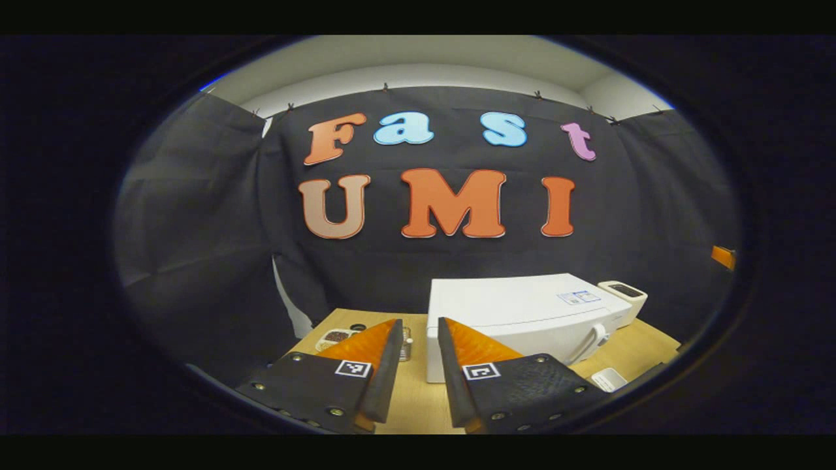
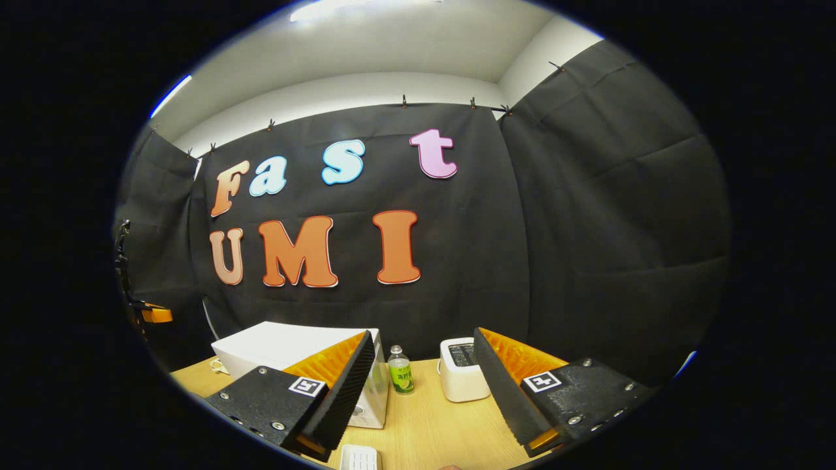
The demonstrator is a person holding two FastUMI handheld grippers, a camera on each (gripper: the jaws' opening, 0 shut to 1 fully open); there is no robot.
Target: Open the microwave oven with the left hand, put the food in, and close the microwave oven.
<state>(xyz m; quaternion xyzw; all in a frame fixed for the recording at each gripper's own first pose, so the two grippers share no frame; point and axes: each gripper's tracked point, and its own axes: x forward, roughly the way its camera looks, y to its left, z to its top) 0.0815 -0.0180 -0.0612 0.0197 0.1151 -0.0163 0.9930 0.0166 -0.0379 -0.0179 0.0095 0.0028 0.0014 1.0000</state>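
The white microwave oven (image 1: pixel 522 313) stands on the wooden table (image 1: pixel 418 398), door closed, with its curved handle (image 1: pixel 591 343) on the right of the front. A small dish of dark food (image 1: pixel 336 337) lies left of it, partly hidden by one finger. My left gripper (image 1: pixel 419 323) hovers above the table short of the oven's left corner, open with nothing between its fingers. In the right gripper view the microwave oven (image 2: pixel 281 344) sits at the left, and my right gripper (image 2: pixel 424 334) hangs above the table (image 2: pixel 431 424), open wide and empty.
A white toaster (image 2: pixel 460 378) (image 1: pixel 624 299) stands right of the oven, with a small green-labelled bottle (image 2: pixel 400 371) between them. A small white object (image 2: pixel 359 458) (image 1: pixel 609 378) lies near the front edge. A small jar (image 1: pixel 406 343) sits by the dish.
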